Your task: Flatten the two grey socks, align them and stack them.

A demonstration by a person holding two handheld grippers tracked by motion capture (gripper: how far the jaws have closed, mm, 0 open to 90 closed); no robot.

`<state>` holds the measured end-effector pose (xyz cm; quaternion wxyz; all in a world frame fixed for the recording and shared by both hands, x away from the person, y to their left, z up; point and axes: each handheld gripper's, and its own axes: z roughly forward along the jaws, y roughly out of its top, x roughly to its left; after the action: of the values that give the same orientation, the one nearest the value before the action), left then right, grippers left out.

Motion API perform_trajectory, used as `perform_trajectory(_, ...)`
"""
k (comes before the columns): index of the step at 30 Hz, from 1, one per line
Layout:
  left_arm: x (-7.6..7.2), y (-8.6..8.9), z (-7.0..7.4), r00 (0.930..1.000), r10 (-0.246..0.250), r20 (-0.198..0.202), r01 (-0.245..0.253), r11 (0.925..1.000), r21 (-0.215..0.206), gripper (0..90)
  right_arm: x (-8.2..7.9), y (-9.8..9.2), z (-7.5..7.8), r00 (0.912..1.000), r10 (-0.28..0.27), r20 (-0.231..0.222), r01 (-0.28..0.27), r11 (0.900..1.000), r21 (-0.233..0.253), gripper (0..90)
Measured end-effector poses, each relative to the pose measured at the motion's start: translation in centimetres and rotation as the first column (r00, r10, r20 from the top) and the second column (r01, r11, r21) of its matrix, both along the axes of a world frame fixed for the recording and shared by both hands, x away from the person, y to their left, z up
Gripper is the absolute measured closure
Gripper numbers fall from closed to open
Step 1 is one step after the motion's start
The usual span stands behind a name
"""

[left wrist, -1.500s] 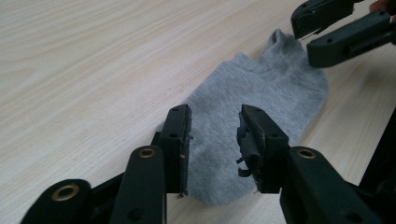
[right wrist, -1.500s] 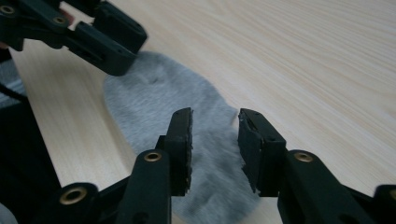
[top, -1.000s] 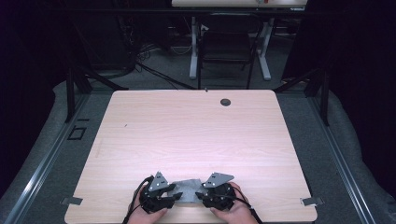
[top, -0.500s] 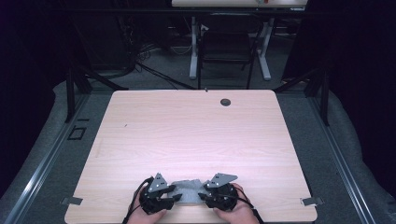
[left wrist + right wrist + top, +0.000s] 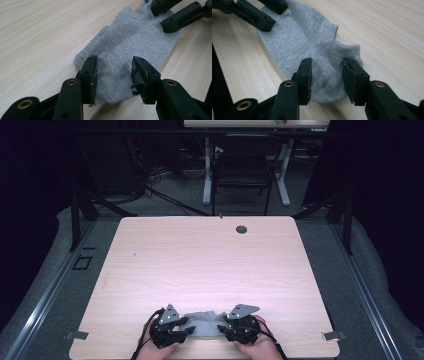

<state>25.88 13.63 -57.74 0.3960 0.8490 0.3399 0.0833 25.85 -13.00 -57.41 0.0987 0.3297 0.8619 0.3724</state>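
Near bottom edge: my grippers barely moved since a second ago.
Sock [image 5: 204, 324]: flat on counter [image 5: 210, 265].
Left gripper [image 5: 113, 75]: jaws released, straddling toe.
Right gripper [image 5: 326, 75]: jaws released; pinch next, I judge.

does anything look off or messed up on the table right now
Only a little: the grey sock lies rumpled, not flat, bunched between the open jaws of the left gripper and right gripper. No damage or spills show.
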Motion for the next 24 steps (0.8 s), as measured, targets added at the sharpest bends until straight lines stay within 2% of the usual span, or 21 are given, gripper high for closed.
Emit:
perform_trajectory(3,0.5,0.1,0.0,0.9998,0.01,-0.015,-0.011,0.9999,-0.009,56.2,0.4,0.1,0.0,0.9999,-0.012,-0.003,0.012,1.0,0.007,59.4)
perform_trajectory(5,0.9,0.1,0.0,0.9995,0.019,-0.024,-0.02,0.9997,-0.016,56.1,0.7,0.2,0.1,0.9999,-0.01,-0.009,0.009,1.0,-0.01,59.3)
perform_trajectory(6,1.2,0.1,0.1,0.9995,0.02,-0.025,-0.021,0.9997,-0.012,56.2,0.9,0.3,0.1,0.9999,-0.012,-0.008,0.012,1.0,-0.001,59.2)
perform_trajectory(8,1.6,0.1,0.1,0.9993,0.027,-0.024,-0.027,0.9996,-0.01,56.1,1.3,0.3,0.2,0.9998,-0.009,-0.015,0.008,1.0,-0.016,59.2)
perform_trajectory(11,2.2,0.1,0.1,0.9992,0.035,-0.017,-0.035,0.9994,0.001,56.1,2.1,0.4,0.3,0.9995,-0.014,-0.03,0.014,1.0,-0.015,59.1)
perform_trajectory(16,3.3,-0.1,0.2,0.9994,0.032,-0.014,-0.032,0.9994,0.013,56.0,3.4,0.6,0.3,0.9993,-0.028,-0.026,0.028,1.0,-0.014,58.9)
perform_trajectory(19,4.0,-0.1,0.2,0.9995,0.029,-0.015,-0.029,0.9995,0.011,55.9,4.1,0.6,0.3,0.9982,-0.045,-0.04,0.045,0.999,0.0,58.7)
perform_trajectory(24,4.9,-0.1,0.1,0.9983,0.056,-0.019,-0.056,0.9984,-0.007,56.0,5.3,0.6,0.3,0.9971,-0.062,-0.044,0.063,0.998,0.005,58.6)
